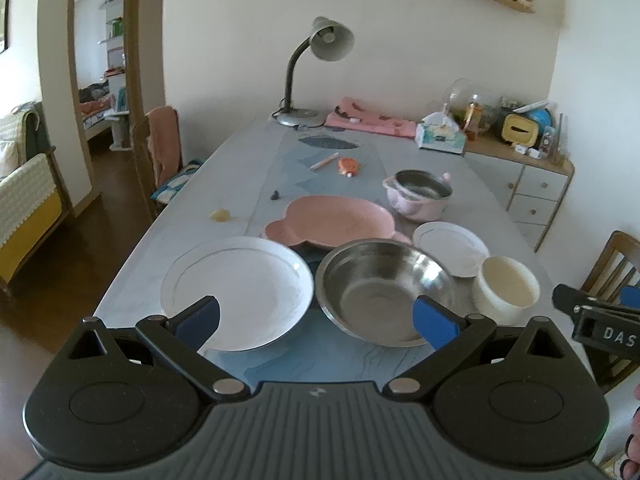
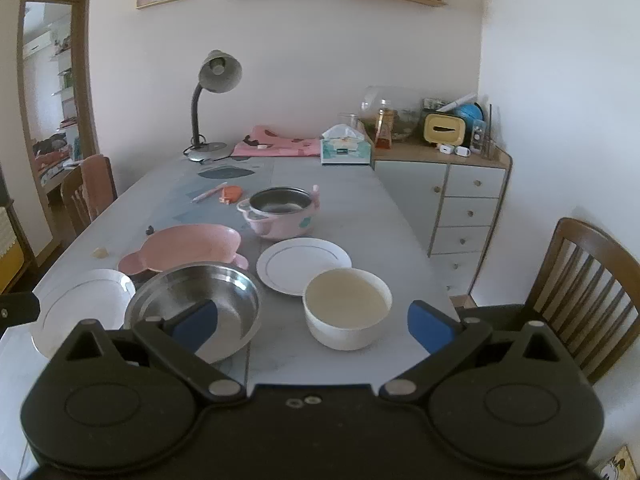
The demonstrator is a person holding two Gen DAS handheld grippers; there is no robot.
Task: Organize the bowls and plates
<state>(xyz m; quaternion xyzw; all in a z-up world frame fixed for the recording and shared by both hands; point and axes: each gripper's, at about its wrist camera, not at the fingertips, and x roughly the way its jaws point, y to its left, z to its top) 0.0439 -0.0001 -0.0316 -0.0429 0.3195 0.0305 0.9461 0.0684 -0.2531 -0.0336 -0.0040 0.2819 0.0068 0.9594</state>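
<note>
A large white plate (image 1: pixel 236 286) (image 2: pixel 80 308) lies at the near left of the table. A steel bowl (image 1: pixel 384 292) (image 2: pixel 196 304) sits beside it, then a cream bowl (image 1: pixel 506 286) (image 2: pixel 346 306) on the right. Behind them are a pink bear-shaped plate (image 1: pixel 332 222) (image 2: pixel 188 248), a small white plate (image 1: pixel 450 246) (image 2: pixel 304 264) and a pink pot (image 1: pixel 418 196) (image 2: pixel 280 210). My left gripper (image 1: pixel 316 320) is open and empty above the near edge, between the large plate and steel bowl. My right gripper (image 2: pixel 312 322) is open and empty, in front of the cream bowl.
A desk lamp (image 1: pixel 308 76), pink cloth (image 1: pixel 368 118), tissue box (image 2: pixel 346 148), pen (image 1: pixel 324 161) and orange item (image 1: pixel 348 166) lie farther back. A drawer cabinet (image 2: pixel 452 208) stands right of the table; wooden chairs (image 2: pixel 588 292) (image 2: pixel 88 196) flank it.
</note>
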